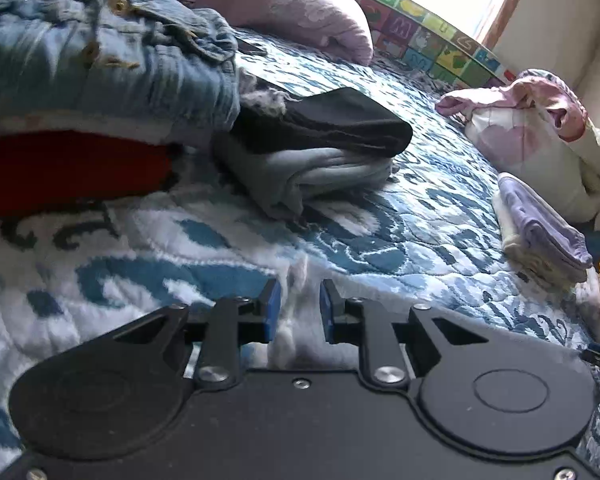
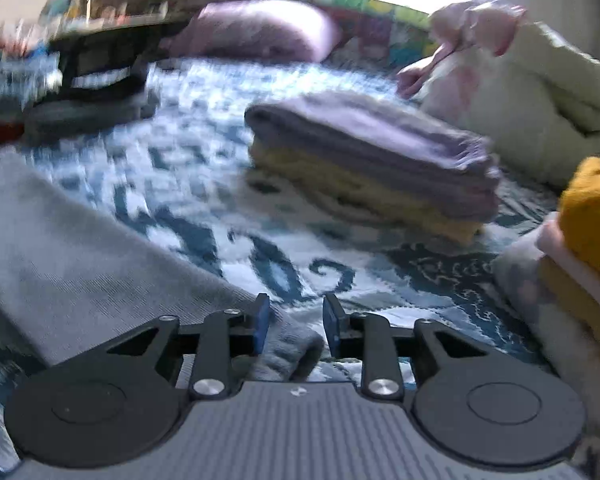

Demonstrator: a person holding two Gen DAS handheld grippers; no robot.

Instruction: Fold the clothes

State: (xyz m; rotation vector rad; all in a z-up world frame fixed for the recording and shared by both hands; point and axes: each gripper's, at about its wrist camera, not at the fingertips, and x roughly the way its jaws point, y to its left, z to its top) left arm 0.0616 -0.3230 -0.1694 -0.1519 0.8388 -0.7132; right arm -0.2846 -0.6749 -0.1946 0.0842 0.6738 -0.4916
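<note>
My right gripper point(image 2: 294, 322) is closed on a bunched fold of a light grey garment point(image 2: 100, 256), which trails off to the left over the blue-and-white quilt point(image 2: 204, 200). My left gripper point(image 1: 300, 308) sits low over the quilt point(image 1: 420, 220), its blue pads pinching a narrow ridge of pale cloth point(image 1: 300, 320); whether that is garment or quilt is unclear. Folded piles lie ahead: a denim piece point(image 1: 100, 52) over a red one point(image 1: 68, 168), a black piece point(image 1: 332, 120) on a grey one point(image 1: 308, 176), and a lilac-topped stack point(image 2: 372, 144).
An unfolded pink and cream heap point(image 1: 532, 128) lies at the far right by the wall. A mauve pillow point(image 1: 300, 4) leans on a colourful letter-tile panel point(image 1: 420, 28). A yellow and pink stack point(image 2: 588, 216) stands close on the right. The right wrist view is motion-blurred.
</note>
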